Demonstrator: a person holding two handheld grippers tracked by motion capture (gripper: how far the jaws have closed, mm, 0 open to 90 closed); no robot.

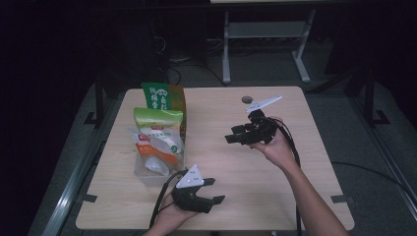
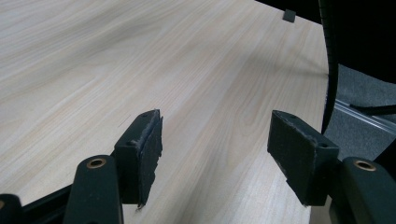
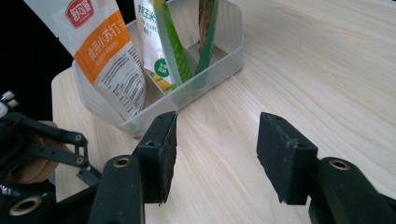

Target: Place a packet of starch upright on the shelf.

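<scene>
Clear plastic forms the bin (image 1: pixel 147 173) that stands on the left part of the wooden table (image 1: pixel 275 196), its long axis running from the near edge toward the far one. In the right gripper view the same bin (image 3: pixel 224 51) shows a low see-through wall with three pouches standing upright inside it. The nearest pouch, the orange-and-white pouch (image 1: pixel 156 146), leans a little toward the near end of the bin; in the right gripper view its orange band (image 3: pixel 102 51) and printed back face the camera. Behind it stands the light green pouch (image 1: pixel 158 123), and at the far end the dark green pouch (image 1: pixel 164 98), the tallest of the three. All three point their sealed tops upward, packed one behind another along the bin's length.

The left gripper (image 1: pixel 209 189) hovers just beside the bin's near right corner, held by a hand at the table's near edge; its jaws stand apart with only bare tabletop between them, as the left gripper view (image 2: pixel 215 158) shows. The right gripper (image 1: pixel 235 133) is held above the table's middle, well apart from the bin and aimed toward it. Its jaws are spread and grasp nothing (image 3: pixel 215 154).
</scene>
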